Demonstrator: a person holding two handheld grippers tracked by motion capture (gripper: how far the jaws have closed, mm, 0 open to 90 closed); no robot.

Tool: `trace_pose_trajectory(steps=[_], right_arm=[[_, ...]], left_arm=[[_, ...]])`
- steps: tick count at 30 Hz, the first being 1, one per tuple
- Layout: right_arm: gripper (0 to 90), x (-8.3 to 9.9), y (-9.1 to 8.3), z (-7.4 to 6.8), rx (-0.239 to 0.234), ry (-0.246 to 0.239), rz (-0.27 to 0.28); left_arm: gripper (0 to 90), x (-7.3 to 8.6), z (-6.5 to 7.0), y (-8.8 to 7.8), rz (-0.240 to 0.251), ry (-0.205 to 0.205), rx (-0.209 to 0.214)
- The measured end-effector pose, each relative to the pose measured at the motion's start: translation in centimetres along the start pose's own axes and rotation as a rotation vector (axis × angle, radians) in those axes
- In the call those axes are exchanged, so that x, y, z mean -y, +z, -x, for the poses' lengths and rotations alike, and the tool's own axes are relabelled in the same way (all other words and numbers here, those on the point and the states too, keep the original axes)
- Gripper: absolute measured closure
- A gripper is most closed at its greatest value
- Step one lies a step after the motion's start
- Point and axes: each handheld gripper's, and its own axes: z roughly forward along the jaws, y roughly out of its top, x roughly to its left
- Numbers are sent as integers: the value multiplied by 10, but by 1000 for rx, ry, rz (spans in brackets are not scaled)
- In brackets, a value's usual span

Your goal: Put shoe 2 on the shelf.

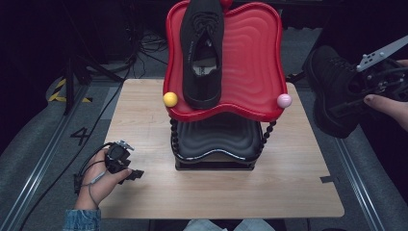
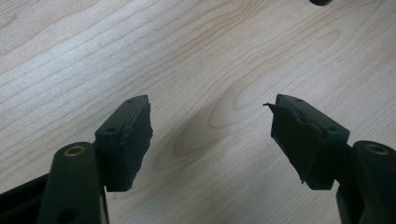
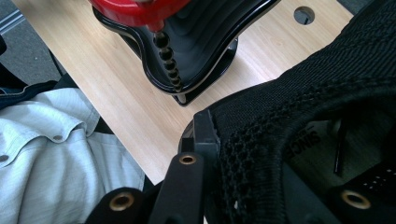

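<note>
My left gripper (image 1: 129, 174) sits low at the near left corner of the table (image 1: 144, 125), held in my left hand (image 1: 98, 178); in the left gripper view its fingers (image 2: 126, 140) stand wide apart with nothing between them, hovering over bare pale wood (image 2: 196, 60); a cable runs from it across my wrist, and a denim cuff (image 1: 82, 219) shows at the bottom edge

Past it, in the middle of the table, stands a two-tier rack; the lower tray (image 1: 216, 139) is black and ribbed, and black beaded posts (image 1: 174, 137) rise from it to the red tray (image 1: 250, 62) above; a yellow ball (image 1: 170, 99) caps the near left corner of the red tray and a pink ball (image 1: 284, 100) the near right one

One black shoe (image 1: 204, 48) lies on the left half of the red tray, its heel toward me and laces up; its toe reaches the far rim

Off to the right, beyond the table's edge, my right gripper (image 1: 356, 96) is clamped on a second shoe (image 1: 332, 89), held in the air; my right hand (image 1: 389, 103) comes in from the right edge; in the right gripper view one finger (image 3: 205, 135) presses against the outside of the shoe's knit collar (image 3: 289, 107), while the other is hidden inside the shoe; below it I see the black tray (image 3: 205, 42), a beaded post and my pale shirt (image 3: 60, 154)
</note>
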Motion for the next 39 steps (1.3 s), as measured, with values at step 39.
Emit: trace_pose_trajectory(steps=[39], right_arm=[[866,-117,-38,-80,63,-215,75]], left_arm=[[297,-21,13,10,-36,32,11]])
